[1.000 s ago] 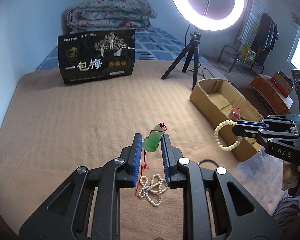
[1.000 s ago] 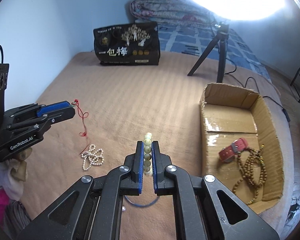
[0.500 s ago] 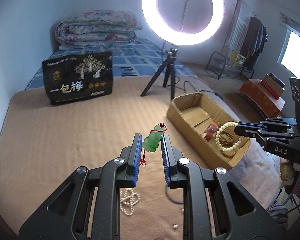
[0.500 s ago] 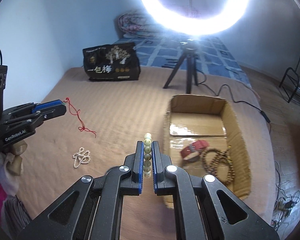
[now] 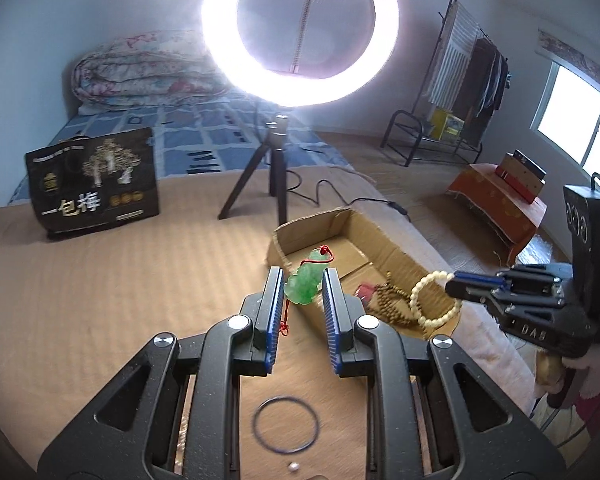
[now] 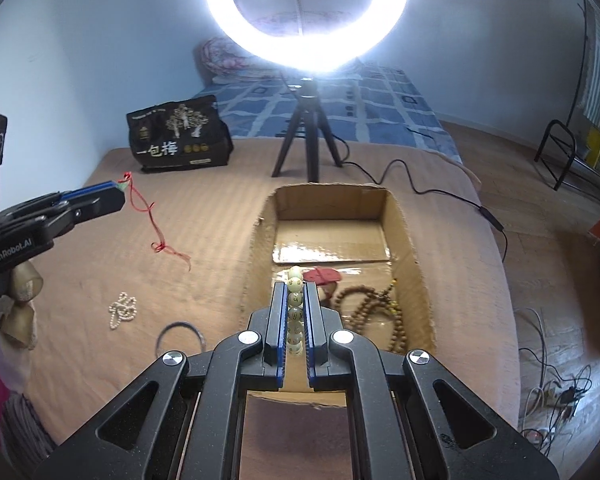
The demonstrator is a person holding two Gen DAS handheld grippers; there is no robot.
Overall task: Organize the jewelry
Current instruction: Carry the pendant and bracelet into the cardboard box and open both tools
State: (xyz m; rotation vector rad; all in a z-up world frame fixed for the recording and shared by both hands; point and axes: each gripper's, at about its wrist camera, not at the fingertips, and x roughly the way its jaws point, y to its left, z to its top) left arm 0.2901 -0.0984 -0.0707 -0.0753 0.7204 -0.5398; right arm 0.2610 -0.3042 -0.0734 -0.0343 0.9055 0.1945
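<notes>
Tan bedding (image 6: pixel 220 224) carries the box (image 6: pixel 404 240) at twelve o'clock; right gripper (image 6: pixel 295 312), clamped on the bracelet (image 6: pixel 295 300), hangs above it; left gripper (image 5: pixel 300 292) grips the pendant (image 5: pixel 305 280); carrying step; next, probably lower and release inside.

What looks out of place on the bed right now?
A single loose bead lies on the bedcover near the dark ring, apart from any strand. The pearl necklace sits bunched in a heap outside the cardboard box. Nothing looks damaged.
</notes>
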